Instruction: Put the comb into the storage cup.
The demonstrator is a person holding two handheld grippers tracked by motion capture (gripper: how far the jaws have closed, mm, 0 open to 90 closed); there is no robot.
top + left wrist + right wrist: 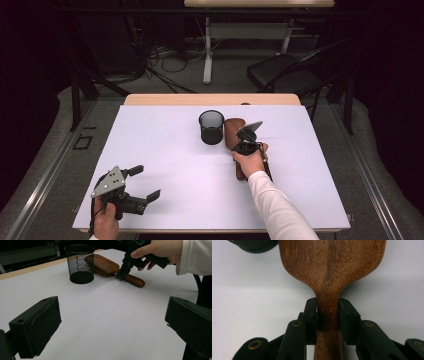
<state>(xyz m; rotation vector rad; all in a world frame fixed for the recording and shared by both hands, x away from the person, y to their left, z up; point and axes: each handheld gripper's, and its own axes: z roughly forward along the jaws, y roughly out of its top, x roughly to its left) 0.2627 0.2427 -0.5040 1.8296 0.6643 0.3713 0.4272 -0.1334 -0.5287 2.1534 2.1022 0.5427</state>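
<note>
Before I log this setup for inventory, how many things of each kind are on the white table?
Wooden hairbrush: 1
Black mesh cup: 1
Handheld grippers, left gripper and right gripper: 2
Total: 4

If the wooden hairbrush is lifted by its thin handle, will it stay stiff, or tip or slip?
The wooden hairbrush looks like solid wood, so it probably stays stiff. The right gripper is shut on the narrow neck, and the wide head lies beyond, so the head may droop. The smooth rounded handle might turn between the pads.

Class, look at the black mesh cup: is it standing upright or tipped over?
Upright: the mesh cup stands on its base, round mouth facing up, beside the wooden hairbrush.
</note>
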